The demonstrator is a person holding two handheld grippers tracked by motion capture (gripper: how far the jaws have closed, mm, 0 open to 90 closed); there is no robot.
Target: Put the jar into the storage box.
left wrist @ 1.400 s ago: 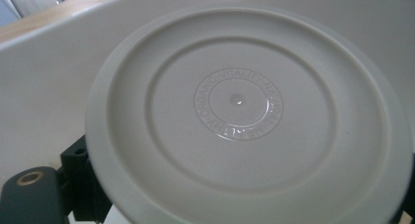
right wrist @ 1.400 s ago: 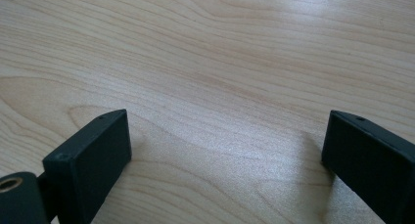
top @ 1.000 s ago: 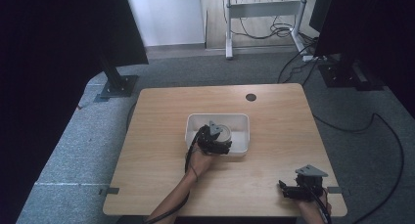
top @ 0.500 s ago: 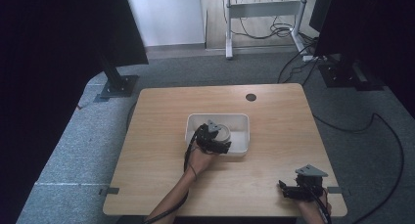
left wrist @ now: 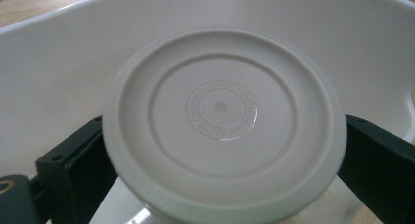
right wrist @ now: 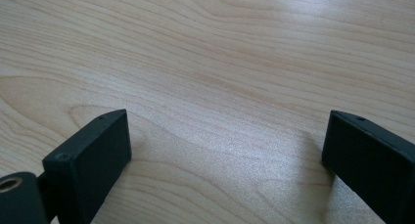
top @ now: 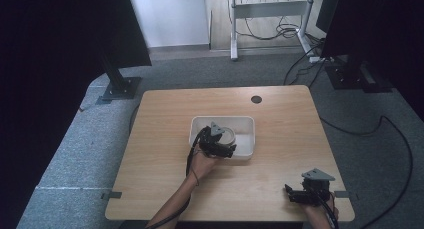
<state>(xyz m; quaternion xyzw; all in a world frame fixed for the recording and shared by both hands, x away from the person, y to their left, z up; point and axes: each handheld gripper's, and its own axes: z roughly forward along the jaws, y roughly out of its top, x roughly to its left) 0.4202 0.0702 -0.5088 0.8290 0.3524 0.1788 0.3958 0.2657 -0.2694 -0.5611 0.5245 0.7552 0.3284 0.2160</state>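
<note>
The wooden table (top: 280, 189) carries one white bin (top: 245, 125) near its middle, and that is where the work is. Over the last second the left gripper (top: 220, 148) has crept a little further over the bin's near rim; the change is small, and the person's forearm comes in at much the same angle as before. In the left gripper view the two black jaws sit on either side of a round cream container (left wrist: 222, 121), pressed against its rim, so I judge it clamped, held inside the bin with the bin's white wall (left wrist: 58, 67) behind it. Whether it rests on the bin's floor or hangs just above, I cannot tell. The slight advance suggests the container is being placed in or lifted out. The right gripper (top: 306, 195) has not moved from the table's near right corner; its jaws stand wide apart over bare wood (right wrist: 220, 62), holding nothing.
</note>
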